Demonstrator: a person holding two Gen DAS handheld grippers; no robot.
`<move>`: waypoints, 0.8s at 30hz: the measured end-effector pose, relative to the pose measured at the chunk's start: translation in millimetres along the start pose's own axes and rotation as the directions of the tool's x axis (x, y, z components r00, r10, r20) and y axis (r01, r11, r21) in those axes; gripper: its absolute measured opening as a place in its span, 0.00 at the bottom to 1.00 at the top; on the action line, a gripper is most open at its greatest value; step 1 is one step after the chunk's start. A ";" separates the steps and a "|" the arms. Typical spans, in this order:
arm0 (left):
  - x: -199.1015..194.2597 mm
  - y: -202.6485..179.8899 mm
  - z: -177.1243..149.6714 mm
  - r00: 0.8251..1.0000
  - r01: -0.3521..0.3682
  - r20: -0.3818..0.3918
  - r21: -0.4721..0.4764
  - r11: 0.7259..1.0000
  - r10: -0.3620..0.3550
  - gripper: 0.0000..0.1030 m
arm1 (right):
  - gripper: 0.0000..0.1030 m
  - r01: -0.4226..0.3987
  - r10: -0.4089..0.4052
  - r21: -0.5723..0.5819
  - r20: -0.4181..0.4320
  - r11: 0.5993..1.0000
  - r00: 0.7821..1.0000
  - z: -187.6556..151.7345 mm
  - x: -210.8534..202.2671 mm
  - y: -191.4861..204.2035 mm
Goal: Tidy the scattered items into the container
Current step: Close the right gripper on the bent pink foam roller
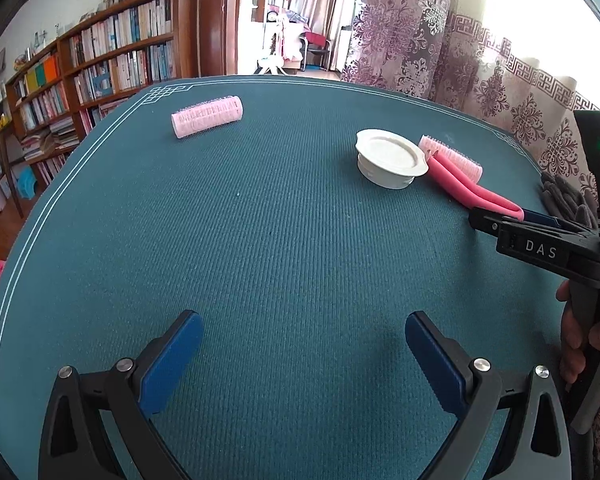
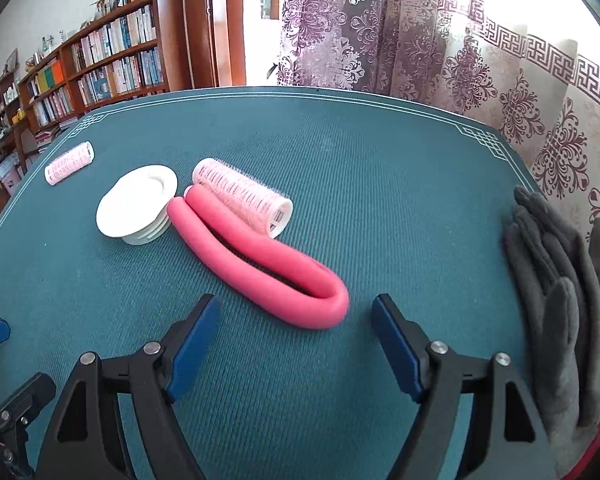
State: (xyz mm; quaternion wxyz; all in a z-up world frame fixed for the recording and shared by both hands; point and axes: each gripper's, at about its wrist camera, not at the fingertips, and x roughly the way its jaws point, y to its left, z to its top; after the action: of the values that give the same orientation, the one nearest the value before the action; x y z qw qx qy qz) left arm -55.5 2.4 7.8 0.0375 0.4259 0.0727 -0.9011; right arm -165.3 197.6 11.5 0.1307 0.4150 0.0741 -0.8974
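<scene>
right gripper nearest the bent foam roller.
its fingers are spread, the bend lying just ahead between them, long axis running away up-left; left gripper is likewise spread, empty.

We see the left gripper low in its own wrist view, jaws spread wide, blue pads facing each other with nothing between. The right gripper likewise stands wide apart at the bottom of its frame, gripping nothing. In the left wrist view, the right gripper enters from the right edge, with the person's hand wrapped around its handle.
</scene>
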 end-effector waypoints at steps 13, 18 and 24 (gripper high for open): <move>1.3 -1.9 0.6 1.000 -0.004 0.004 0.005 1.000 0.004 0.99 | 0.39 -0.088 0.091 -0.102 0.016 0.991 0.996 -7.7 -10.8 29.9; 1.7 -1.7 2.3 1.000 0.000 0.003 0.001 1.000 0.000 0.99 | 0.38 -0.096 0.097 -0.066 0.015 0.993 0.995 -30.1 -27.3 29.8; 6.7 -0.6 16.1 0.999 0.021 -0.027 -0.035 0.999 -0.021 0.99 | 0.38 -0.051 0.051 0.007 0.003 0.999 0.999 -59.9 -51.1 26.7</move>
State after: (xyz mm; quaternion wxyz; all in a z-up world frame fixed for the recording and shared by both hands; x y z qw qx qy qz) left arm -72.0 0.3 12.8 0.0345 0.4367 0.0935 -0.8941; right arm -82.2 195.4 11.3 0.1523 0.4157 0.0598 -0.8946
